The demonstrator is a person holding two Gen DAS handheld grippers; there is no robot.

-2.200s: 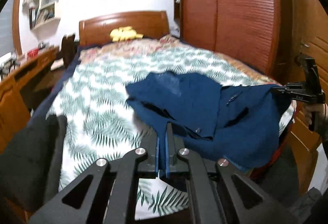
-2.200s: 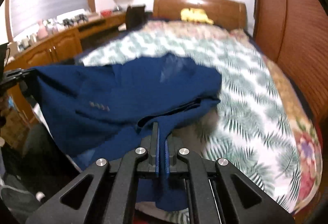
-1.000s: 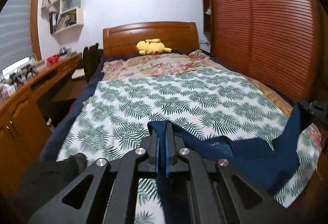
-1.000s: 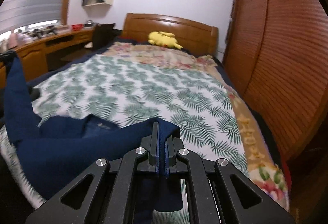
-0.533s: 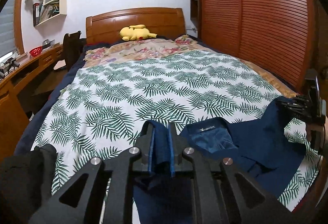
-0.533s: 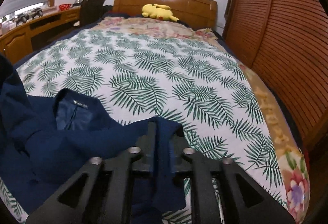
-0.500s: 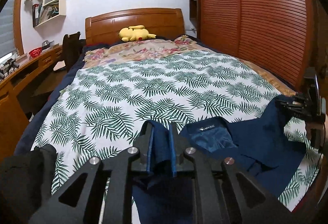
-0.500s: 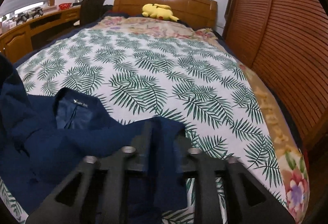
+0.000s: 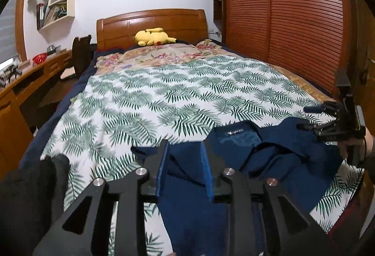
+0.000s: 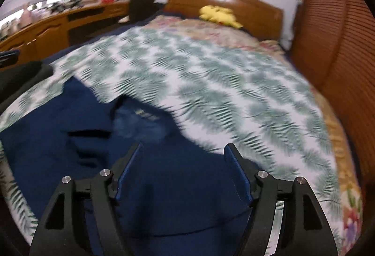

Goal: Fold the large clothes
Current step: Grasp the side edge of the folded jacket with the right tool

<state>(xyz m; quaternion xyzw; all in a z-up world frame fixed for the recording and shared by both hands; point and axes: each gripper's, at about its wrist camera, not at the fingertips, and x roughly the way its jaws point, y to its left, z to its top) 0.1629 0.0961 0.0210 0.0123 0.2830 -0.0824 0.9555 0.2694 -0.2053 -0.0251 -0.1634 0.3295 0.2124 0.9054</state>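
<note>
A dark blue jacket (image 9: 276,160) lies spread across the foot of the bed (image 9: 164,92), collar and inner label facing up. It also shows in the right wrist view (image 10: 70,138). My left gripper (image 9: 184,150) is open just above the jacket's left part, holding nothing. My right gripper (image 10: 184,150) is open wide over the jacket's right part, holding nothing. It also shows from the side in the left wrist view (image 9: 328,120), at the bed's right edge.
The bed has a palm-leaf cover and a wooden headboard (image 9: 152,24) with a yellow plush toy (image 9: 152,36). A slatted wooden wardrobe (image 9: 293,21) stands to the right. A wooden desk (image 9: 21,82) and dark chair (image 9: 80,54) stand to the left.
Both grippers have opened and let go of the jacket, which now lies on the bed. The right wrist view has swung and is blurred by motion.
</note>
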